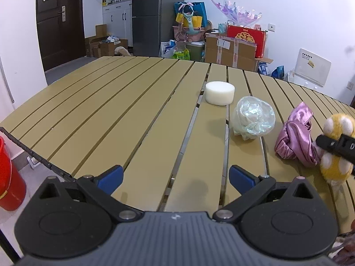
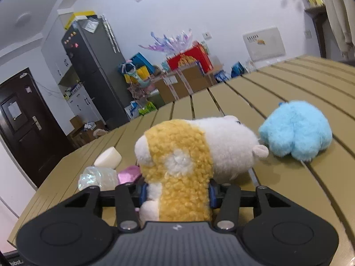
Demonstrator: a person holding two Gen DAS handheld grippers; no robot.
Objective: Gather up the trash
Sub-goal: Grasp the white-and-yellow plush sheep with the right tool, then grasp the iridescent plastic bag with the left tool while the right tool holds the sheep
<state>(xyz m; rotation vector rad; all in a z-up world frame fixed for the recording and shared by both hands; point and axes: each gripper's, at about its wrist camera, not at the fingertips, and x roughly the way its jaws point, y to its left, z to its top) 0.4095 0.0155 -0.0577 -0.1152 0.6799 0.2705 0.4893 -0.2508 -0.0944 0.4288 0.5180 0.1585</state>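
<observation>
My right gripper (image 2: 176, 194) is shut on a yellow and white plush toy (image 2: 182, 161), which also shows at the right edge of the left wrist view (image 1: 338, 146). My left gripper (image 1: 176, 177) is open and empty above the slatted tan table (image 1: 111, 115). A crumpled clear plastic bag (image 1: 253, 118) lies ahead of it to the right, with a white foam disc (image 1: 219, 93) behind it and a crumpled pink satin cloth (image 1: 295, 140) to its right. The bag (image 2: 99, 178), disc (image 2: 108, 157) and cloth (image 2: 128, 175) also show left of the plush.
A light blue plush toy (image 2: 296, 130) lies on the table right of the held plush. A red bucket (image 1: 10, 177) stands on the floor past the table's left edge. Boxes, bags and a fridge (image 1: 146, 15) stand along the far wall.
</observation>
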